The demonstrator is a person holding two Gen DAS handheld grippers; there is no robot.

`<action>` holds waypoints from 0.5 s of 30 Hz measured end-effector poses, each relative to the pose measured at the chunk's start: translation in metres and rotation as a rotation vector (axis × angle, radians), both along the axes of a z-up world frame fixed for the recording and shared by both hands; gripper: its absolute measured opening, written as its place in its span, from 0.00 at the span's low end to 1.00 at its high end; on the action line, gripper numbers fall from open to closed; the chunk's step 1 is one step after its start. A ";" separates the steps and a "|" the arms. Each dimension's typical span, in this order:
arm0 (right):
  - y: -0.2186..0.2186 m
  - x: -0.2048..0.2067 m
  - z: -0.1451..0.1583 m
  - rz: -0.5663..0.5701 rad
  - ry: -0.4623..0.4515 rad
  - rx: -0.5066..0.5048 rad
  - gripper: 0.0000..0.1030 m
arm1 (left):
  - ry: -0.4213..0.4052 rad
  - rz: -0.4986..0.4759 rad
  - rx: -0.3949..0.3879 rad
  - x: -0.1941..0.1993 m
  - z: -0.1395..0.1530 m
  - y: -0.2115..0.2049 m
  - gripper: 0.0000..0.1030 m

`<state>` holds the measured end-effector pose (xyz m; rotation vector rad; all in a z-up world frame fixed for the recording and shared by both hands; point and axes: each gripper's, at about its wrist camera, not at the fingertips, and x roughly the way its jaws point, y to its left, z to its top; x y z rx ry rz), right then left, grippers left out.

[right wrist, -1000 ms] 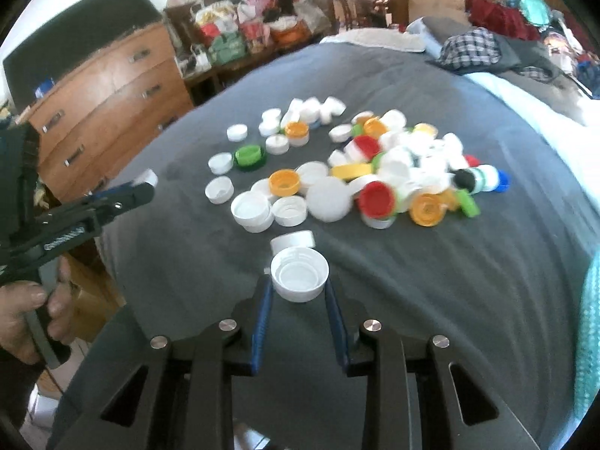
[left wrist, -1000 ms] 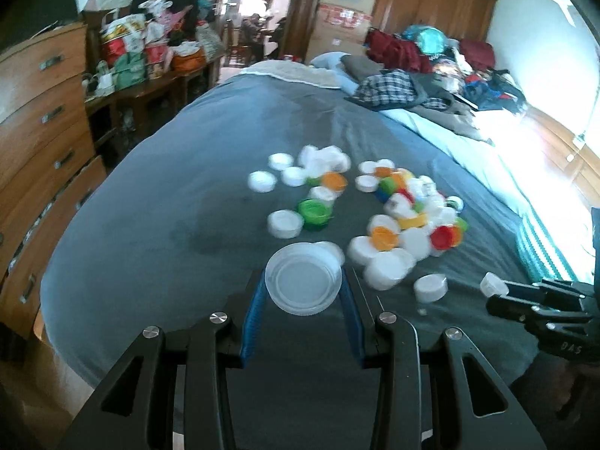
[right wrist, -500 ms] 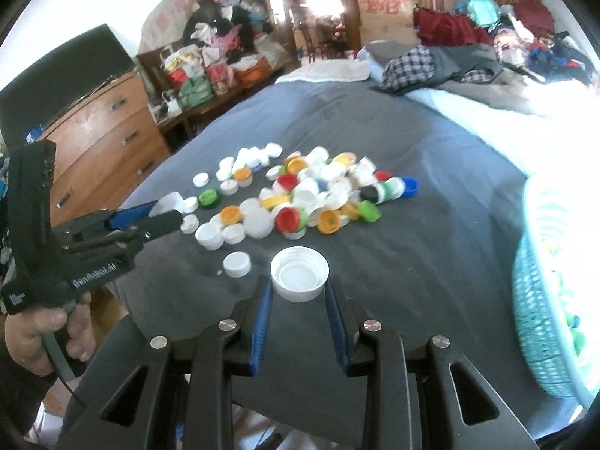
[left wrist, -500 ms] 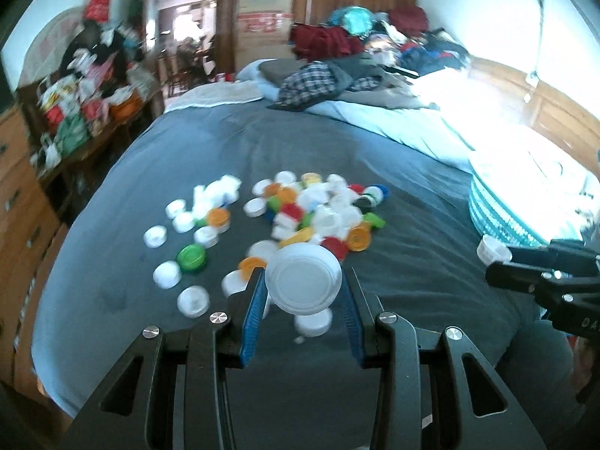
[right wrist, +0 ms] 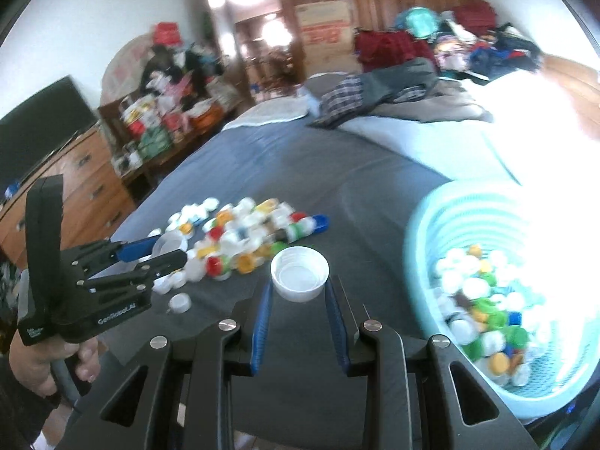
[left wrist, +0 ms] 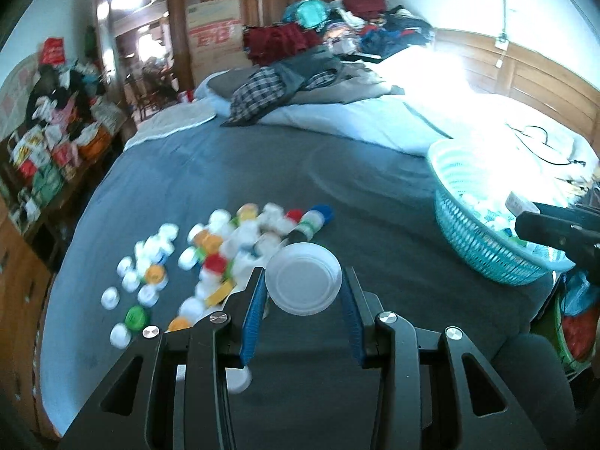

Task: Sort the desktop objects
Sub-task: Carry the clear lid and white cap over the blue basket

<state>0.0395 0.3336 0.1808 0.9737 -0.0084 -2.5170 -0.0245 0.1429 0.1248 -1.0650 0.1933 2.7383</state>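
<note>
Left gripper (left wrist: pixel 303 290) pinches lid (left wrist: pixel 303 279), right gripper (right wrist: pixel 299 294) pinches cap (right wrist: pixel 299 273); basket (right wrist: pixel 423 232) to right, better clear rim before release.

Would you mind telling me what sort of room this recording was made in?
Most likely a lived-in bedroom: the caps lie on a bed with a grey cover, clothes are piled at its far end, and a wooden dresser stands alongside.

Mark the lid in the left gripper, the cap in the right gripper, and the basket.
wide white lid (left wrist: pixel 303 279), left wrist view, its inner face
white cap (right wrist: pixel 299 273), right wrist view, its hollow inside
teal basket (right wrist: pixel 431 225), right wrist view, its near wall
</note>
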 end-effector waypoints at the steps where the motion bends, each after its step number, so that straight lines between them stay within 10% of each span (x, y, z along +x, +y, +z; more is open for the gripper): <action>1: 0.009 -0.002 0.002 -0.016 0.005 -0.003 0.30 | 0.007 -0.015 -0.006 -0.003 0.004 0.010 0.33; 15: 0.117 -0.016 0.028 -0.187 0.062 -0.006 0.31 | 0.041 -0.166 -0.025 -0.031 0.029 0.111 0.33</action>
